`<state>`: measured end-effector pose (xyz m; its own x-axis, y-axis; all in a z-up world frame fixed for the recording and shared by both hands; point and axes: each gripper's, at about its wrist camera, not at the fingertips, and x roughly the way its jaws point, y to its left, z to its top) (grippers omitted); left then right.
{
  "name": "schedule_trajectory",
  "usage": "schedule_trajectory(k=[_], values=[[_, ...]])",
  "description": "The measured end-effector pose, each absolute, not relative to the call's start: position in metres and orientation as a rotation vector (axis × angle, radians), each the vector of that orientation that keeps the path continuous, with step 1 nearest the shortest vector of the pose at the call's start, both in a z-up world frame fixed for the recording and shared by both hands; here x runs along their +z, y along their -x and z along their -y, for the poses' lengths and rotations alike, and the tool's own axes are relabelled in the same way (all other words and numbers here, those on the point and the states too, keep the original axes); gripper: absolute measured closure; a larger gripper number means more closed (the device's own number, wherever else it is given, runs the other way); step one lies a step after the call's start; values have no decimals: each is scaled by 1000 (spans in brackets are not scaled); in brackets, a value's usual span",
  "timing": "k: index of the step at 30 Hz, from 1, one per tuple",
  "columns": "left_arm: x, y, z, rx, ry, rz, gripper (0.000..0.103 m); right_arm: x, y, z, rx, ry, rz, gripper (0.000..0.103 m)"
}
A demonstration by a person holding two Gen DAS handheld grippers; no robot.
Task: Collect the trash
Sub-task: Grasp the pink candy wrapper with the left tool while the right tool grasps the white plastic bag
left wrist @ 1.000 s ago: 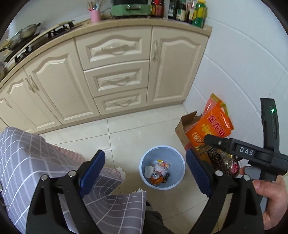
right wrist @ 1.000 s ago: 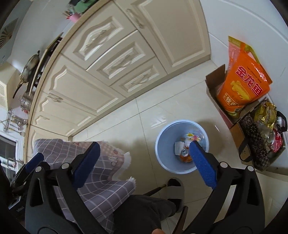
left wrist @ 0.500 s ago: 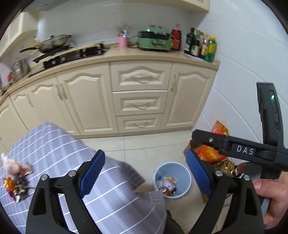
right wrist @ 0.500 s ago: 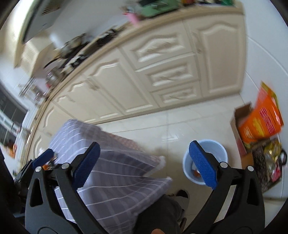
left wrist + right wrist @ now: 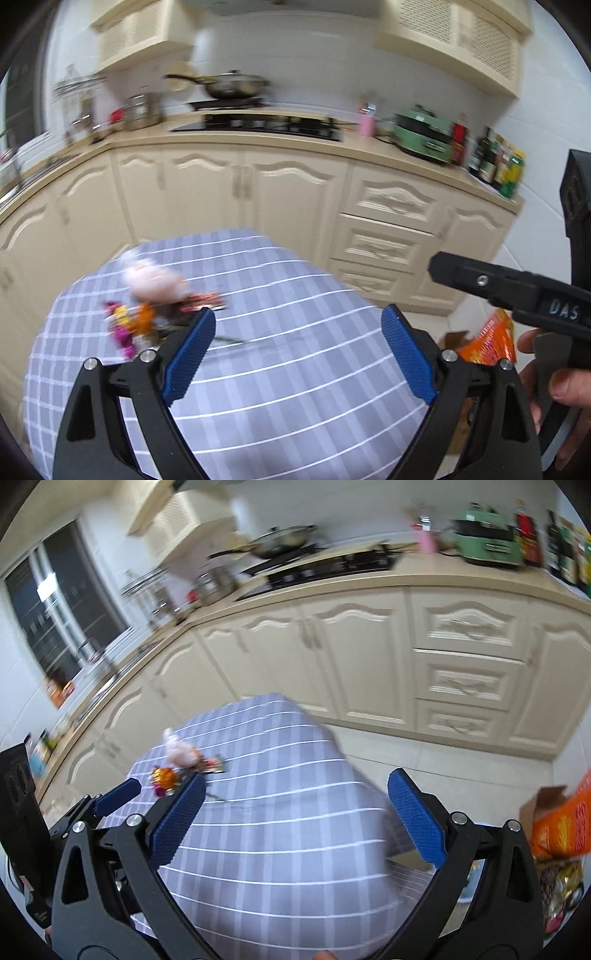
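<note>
I judge this to be the approach step: both tools are empty and aimed at the litter on the table, with nothing picked up yet. My left gripper (image 5: 297, 354) has its jaws spread wide with nothing between the blue pads, and my right gripper (image 5: 295, 819) is just as wide and just as empty.

The trash pile (image 5: 147, 310) lies on the far left part of the grey checked tablecloth (image 5: 295, 387), just beyond the left gripper's left finger. It is motion-blurred, but I make out a pale pink crumpled wad, orange and magenta wrappers and a red wrapper. In the right wrist view the same trash pile (image 5: 181, 766) sits up-left of the right gripper's left pad.

The heap's long axis seems to run from near-left to far-right across the cloth; no clear pointing end shows.

Next I would swing left, straddle one piece and close across its narrow side.
</note>
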<state>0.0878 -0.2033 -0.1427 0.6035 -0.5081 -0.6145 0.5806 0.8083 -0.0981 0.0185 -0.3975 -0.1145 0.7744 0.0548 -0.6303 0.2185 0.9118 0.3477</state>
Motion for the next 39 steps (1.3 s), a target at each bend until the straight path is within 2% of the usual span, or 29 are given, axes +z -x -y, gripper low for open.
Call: schedule_trajectory(k=[7, 12, 26, 29, 30, 31, 32, 33, 34, 35, 37, 39], values=[[-158, -117, 112, -413, -42, -675, 14, -127, -63, 333, 20, -334, -744, 6], [-189, -159, 70, -284, -8, -737, 14, -142, -93, 303, 71, -292, -792, 6], [-250, -253, 69, -319, 80, -879, 14, -170, -204, 262, 174, -194, -900, 6], [-257, -262, 72, -341, 102, -898, 17, -184, -237, 252, 208, -162, -954, 7], [-257, -263, 73, -348, 97, -901, 29, -190, -246, 249, 217, -151, -976, 13], [-258, -263, 75, -358, 92, -907, 39, -197, -256, 246, 230, -147, -1003, 25], [-259, -264, 75, -361, 87, -907, 43, -202, -262, 245, 238, -153, -1023, 32], [-259, -264, 76, -365, 82, -906, 53, -207, -267, 244, 247, -162, -1043, 49], [-259, -265, 77, -369, 83, -910, 62, -211, -269, 243, 259, -172, -1053, 56], [-259, -265, 74, -370, 90, -913, 66, -212, -269, 241, 266, -172, -1053, 58], [-257, -263, 68, -363, 103, -903, 67, -207, -260, 239, 283, -174, -1027, 64], [-254, -258, 61, -344, 108, -889, 67, -200, -250, 242, 285, -203, -991, 65]])
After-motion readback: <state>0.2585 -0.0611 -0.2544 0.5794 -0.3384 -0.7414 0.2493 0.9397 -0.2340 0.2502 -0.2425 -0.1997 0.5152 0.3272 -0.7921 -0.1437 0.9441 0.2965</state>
